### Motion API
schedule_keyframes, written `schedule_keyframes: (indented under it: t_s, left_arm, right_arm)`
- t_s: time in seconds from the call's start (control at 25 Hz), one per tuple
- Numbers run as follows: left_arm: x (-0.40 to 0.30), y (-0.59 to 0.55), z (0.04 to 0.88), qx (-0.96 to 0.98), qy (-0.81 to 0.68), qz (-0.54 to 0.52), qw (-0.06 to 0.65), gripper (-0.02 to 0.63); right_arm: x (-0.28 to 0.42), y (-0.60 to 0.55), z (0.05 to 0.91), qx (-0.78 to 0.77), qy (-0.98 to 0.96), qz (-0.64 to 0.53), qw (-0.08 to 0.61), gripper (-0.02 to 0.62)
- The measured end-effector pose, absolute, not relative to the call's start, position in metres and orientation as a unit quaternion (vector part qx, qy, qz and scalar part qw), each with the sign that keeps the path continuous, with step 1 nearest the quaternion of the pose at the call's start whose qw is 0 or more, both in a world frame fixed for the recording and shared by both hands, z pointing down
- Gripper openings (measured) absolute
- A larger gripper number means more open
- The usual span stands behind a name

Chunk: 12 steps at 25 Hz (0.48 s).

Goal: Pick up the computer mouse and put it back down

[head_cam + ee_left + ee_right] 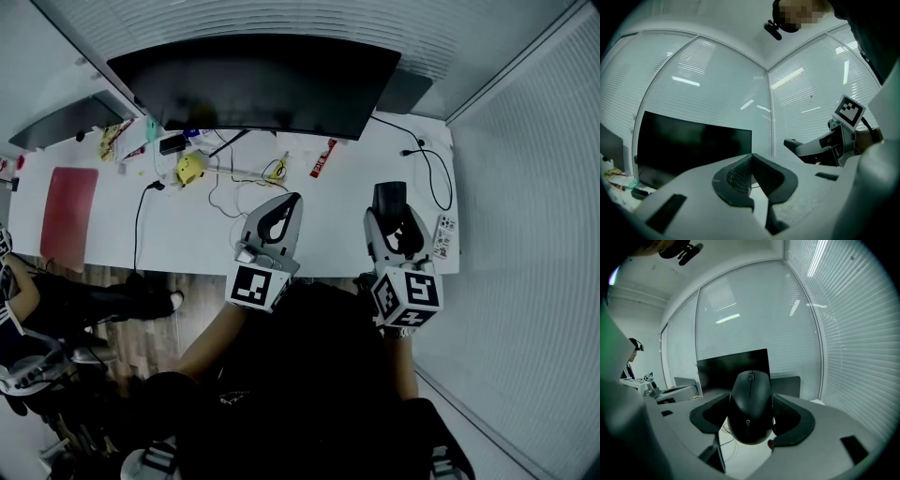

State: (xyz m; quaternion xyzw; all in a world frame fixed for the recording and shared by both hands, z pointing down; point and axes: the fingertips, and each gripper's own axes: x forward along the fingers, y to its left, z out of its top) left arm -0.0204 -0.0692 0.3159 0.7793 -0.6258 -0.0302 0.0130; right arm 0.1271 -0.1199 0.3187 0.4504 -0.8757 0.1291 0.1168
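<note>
Holding: right tool (pixel 750 417) clamps mouse (pixel 750 397) above bench (pixel 337 234).
Idle: left tool (pixel 752 173) pressed together, empty.
Risk: smooth sides could slip free.

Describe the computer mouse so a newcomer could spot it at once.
Start at the dark monitor on the white desk, then look toward the desk's right end. There the right gripper clamps the computer mouse: black, rounded, scroll wheel on top, the only thing held.
</note>
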Motion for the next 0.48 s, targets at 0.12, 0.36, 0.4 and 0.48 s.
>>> schedule_keyframes:
  t_s: [0.12, 0.36, 0.4, 0.48]
  left_arm:
    - [-0.024, -0.066, 0.314, 0.775, -0.631, -0.032, 0.011, 0.006]
    - [-0.023, -0.064, 0.315, 0.774, -0.633, -0.024, 0.006, 0.006]
    - [-0.023, -0.063, 0.314, 0.773, -0.633, -0.024, 0.006, 0.006]
    - [-0.024, -0.062, 0.31, 0.771, -0.636, -0.03, 0.006, 0.006]
  right_arm:
    - [0.125, -0.117, 0.304, 0.446, -0.882, 0.113, 0.1, 0.285]
    - [0.125, -0.112, 0.288, 0.439, -0.889, 0.1, 0.08, 0.285]
    - [0.125, -0.111, 0.286, 0.438, -0.89, 0.099, 0.077, 0.285]
    - [0.123, -0.11, 0.283, 0.437, -0.891, 0.098, 0.073, 0.285]
